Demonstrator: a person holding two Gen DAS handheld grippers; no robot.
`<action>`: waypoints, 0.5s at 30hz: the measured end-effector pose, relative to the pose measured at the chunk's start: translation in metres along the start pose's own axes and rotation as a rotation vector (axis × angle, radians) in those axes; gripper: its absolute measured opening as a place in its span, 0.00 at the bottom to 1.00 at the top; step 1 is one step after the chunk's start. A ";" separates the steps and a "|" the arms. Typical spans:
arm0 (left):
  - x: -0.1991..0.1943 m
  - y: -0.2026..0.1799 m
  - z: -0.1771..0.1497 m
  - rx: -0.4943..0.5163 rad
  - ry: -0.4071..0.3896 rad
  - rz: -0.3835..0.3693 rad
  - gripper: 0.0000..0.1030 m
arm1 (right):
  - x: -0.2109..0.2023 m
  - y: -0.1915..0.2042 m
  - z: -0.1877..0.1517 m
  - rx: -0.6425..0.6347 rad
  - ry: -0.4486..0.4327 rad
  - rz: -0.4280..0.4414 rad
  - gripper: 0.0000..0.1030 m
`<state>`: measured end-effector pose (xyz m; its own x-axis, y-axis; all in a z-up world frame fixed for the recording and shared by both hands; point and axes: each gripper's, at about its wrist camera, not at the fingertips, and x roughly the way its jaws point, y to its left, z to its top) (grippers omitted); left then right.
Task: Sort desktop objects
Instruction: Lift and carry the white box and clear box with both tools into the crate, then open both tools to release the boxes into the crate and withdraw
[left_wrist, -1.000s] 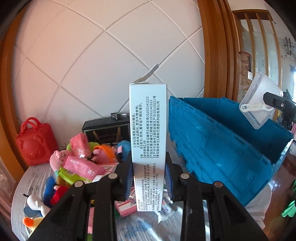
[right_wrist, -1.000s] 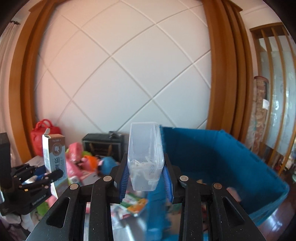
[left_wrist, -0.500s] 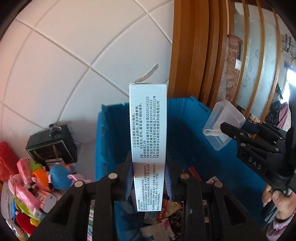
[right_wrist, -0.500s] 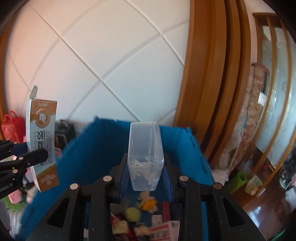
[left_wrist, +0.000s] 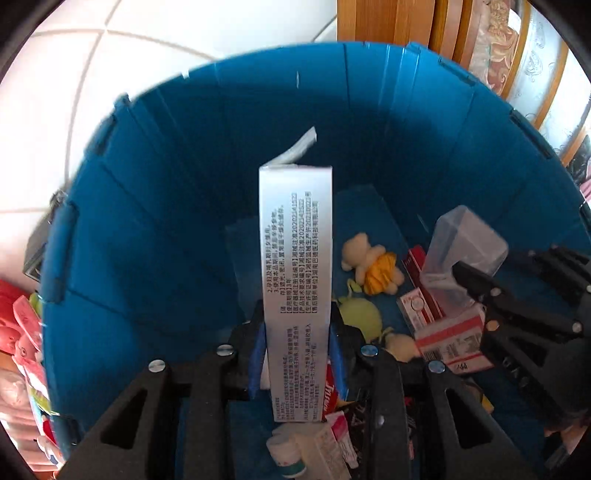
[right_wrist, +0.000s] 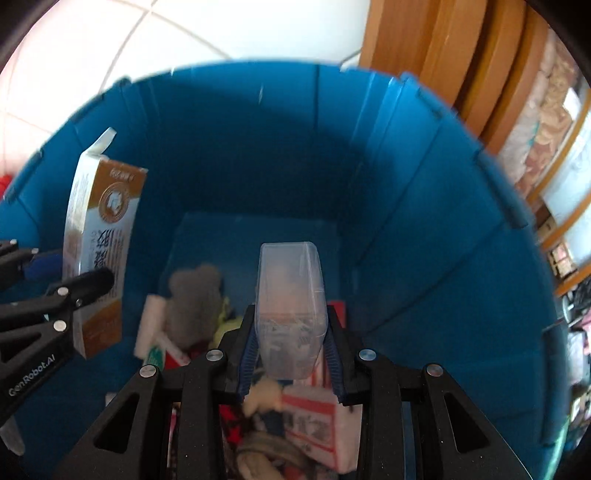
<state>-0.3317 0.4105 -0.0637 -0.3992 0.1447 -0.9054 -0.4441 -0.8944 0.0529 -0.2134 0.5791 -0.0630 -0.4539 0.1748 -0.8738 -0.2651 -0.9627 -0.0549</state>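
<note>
My left gripper (left_wrist: 297, 363) pinches a tall white printed carton (left_wrist: 295, 266) near its lower end, both blue pads pressed flat on its two broad faces. The carton stands straight out ahead of my jaws, its torn top flap loose at the far end. My right gripper (right_wrist: 290, 354) pinches a clear plastic lidded box (right_wrist: 290, 295) by its narrow sides, and small white pieces lie inside it.

Both items hang over the open blue storage crate (left_wrist: 155, 206), directly ahead of and below my jaws. On the crate floor beyond my fingertips lie a yellow plush toy (left_wrist: 371, 262), red-and-white packets (left_wrist: 448, 332) and other small cartons.

Handling judgement:
- Carton: light, thin-walled and crushable. Grip the broad faces low down, never the flap.
- Clear box: light, rigid and smooth, so likely slippery. Grip across the narrow sides at mid-body, clear of the lid seam.
- Both should tolerate a short drop onto the soft contents.
</note>
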 end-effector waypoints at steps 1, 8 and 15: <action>0.002 0.000 -0.001 0.002 0.008 0.005 0.28 | 0.003 0.001 -0.002 0.002 0.017 0.008 0.31; 0.016 0.006 -0.006 -0.017 0.092 -0.038 0.28 | 0.012 0.000 -0.012 -0.006 0.064 -0.015 0.32; 0.014 0.005 -0.014 -0.034 0.094 -0.024 0.29 | 0.011 0.004 -0.007 -0.009 0.064 -0.034 0.78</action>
<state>-0.3286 0.4024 -0.0822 -0.3115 0.1270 -0.9417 -0.4247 -0.9051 0.0184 -0.2135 0.5762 -0.0756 -0.3892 0.1936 -0.9006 -0.2718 -0.9583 -0.0886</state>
